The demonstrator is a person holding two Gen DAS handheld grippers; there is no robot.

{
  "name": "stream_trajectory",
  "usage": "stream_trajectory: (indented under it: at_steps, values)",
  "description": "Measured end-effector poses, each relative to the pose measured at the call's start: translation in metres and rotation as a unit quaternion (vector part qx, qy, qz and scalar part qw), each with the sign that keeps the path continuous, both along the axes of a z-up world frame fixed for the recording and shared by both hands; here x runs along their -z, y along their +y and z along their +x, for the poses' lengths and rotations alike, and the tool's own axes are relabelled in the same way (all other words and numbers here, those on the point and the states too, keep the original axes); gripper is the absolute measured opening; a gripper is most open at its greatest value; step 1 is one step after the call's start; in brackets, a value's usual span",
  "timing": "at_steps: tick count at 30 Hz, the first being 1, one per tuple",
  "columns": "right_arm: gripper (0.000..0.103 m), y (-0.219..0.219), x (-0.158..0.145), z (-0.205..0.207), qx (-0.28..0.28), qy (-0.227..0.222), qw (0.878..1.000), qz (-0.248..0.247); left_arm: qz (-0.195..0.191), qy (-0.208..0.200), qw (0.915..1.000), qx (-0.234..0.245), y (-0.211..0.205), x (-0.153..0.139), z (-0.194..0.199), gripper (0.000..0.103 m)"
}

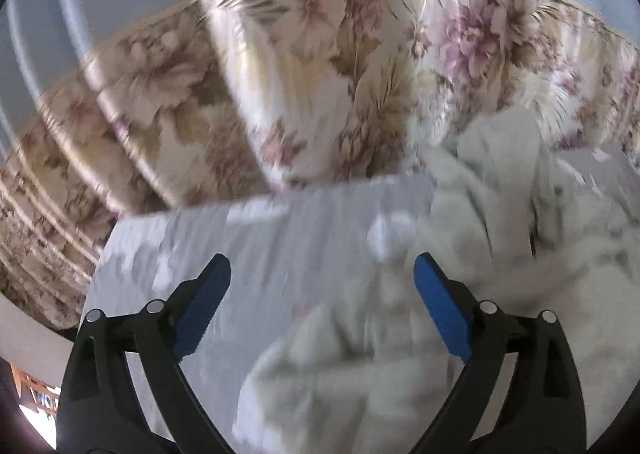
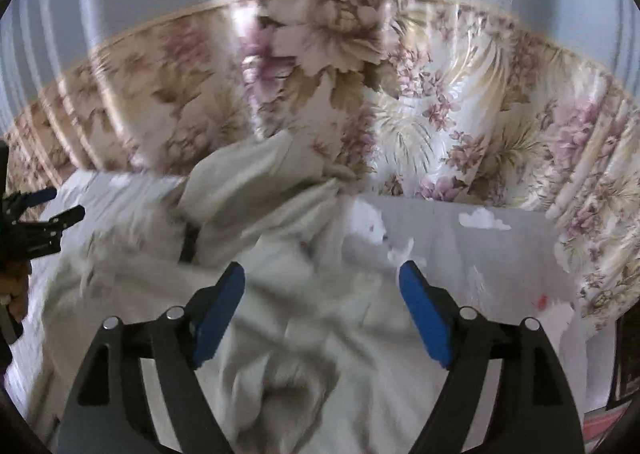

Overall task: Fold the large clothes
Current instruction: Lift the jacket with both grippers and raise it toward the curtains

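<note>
while both hover, left claw (image 1: 322, 274) gapes empty over crumpled white garment (image 1: 344, 366); right claw (image 2: 322, 282) likewise

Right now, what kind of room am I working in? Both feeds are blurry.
Most likely a bedroom. A crumpled white garment lies on a pale printed sheet that looks like a bed, with a floral curtain hanging behind it. Both grippers, left and right, are open above it.

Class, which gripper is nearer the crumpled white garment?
Right. The right gripper hangs open directly over the garment; the left gripper is over the garment's left edge, partly above bare sheet.
</note>
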State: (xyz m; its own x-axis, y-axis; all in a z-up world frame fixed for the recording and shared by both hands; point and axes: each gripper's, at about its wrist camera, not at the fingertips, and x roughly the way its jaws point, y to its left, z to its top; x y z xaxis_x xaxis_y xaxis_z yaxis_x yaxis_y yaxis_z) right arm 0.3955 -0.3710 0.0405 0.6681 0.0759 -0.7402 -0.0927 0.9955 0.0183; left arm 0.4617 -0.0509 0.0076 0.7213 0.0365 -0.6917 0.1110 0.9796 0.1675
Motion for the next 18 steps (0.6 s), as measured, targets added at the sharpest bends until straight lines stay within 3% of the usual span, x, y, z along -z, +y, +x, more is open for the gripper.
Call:
stream_trajectory:
  at_steps: [5, 8, 11, 14, 15, 16, 17, 18]
  values:
    - [0.08, -0.007, 0.015, 0.061, 0.017, 0.027, 0.999, 0.021, -0.025, 0.027, 0.9993, 0.003, -0.026, 0.002, 0.064, 0.093]
    - [0.08, -0.006, 0.027, 0.093, 0.026, 0.045, 0.998, 0.024, -0.026, 0.041, 0.9988, 0.008, -0.046, 0.015, 0.094, 0.093]
    - [0.08, -0.003, 0.047, 0.123, 0.026, 0.068, 0.997, 0.023, -0.05, 0.071, 0.9961, 0.017, -0.066, 0.034, 0.121, 0.093]
    - [0.079, 0.001, 0.07, 0.147, 0.027, 0.097, 0.994, 0.028, -0.04, 0.087, 0.9953, 0.016, -0.082, 0.052, 0.138, 0.092]
    - [0.073, 0.004, 0.076, 0.15, 0.024, 0.105, 0.994, 0.033, -0.045, 0.1, 0.9939, 0.016, -0.086, 0.06, 0.146, 0.091]
    - [0.063, 0.008, 0.082, 0.155, 0.018, 0.112, 0.993, 0.036, -0.053, 0.108, 0.9926, 0.017, -0.088, 0.064, 0.151, 0.081]
    - [0.041, 0.01, 0.085, 0.158, 0.013, 0.117, 0.992, 0.035, -0.071, 0.118, 0.9902, 0.024, -0.091, 0.07, 0.156, 0.072]
    - [0.024, 0.015, 0.089, 0.161, 0.002, 0.123, 0.992, 0.038, -0.089, 0.127, 0.9873, 0.034, -0.092, 0.072, 0.158, 0.044]
